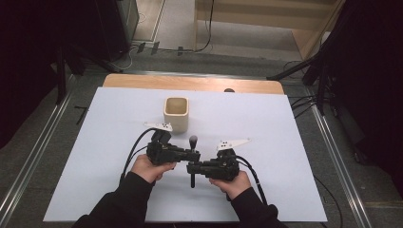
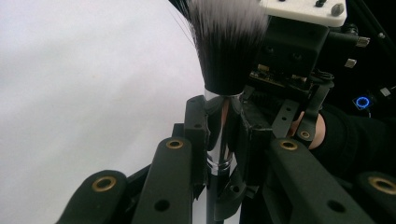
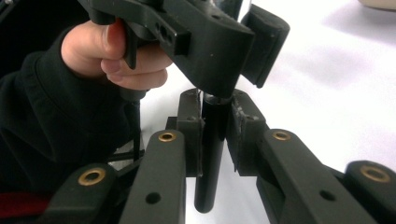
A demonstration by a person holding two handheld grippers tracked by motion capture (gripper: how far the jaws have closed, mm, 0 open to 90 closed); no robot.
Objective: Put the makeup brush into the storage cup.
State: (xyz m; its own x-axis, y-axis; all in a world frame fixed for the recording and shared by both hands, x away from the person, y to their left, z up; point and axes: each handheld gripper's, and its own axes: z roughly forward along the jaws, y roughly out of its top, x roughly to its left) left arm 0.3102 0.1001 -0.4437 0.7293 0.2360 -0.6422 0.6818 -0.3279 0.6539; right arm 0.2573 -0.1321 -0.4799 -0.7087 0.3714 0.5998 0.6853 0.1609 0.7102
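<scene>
Looking down from above the near counter edge; riding close behind each pair of tongs, both sharing the brush.

Beige cup; white table

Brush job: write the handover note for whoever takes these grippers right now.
Left gripper: shut on the brush, pads on the chrome ferrule, bristles toward the cup.
Right gripper: shut on the brush's black handle, just below the left one's jaws.
Things: the brush is held between both grippers above the white mat. The beige cup stands upright on the mat just beyond the grippers; its inside can't be seen.
Done: brush picked up, both grippers on it.
Left: probably release one gripper and stand the brush in the cup.
</scene>
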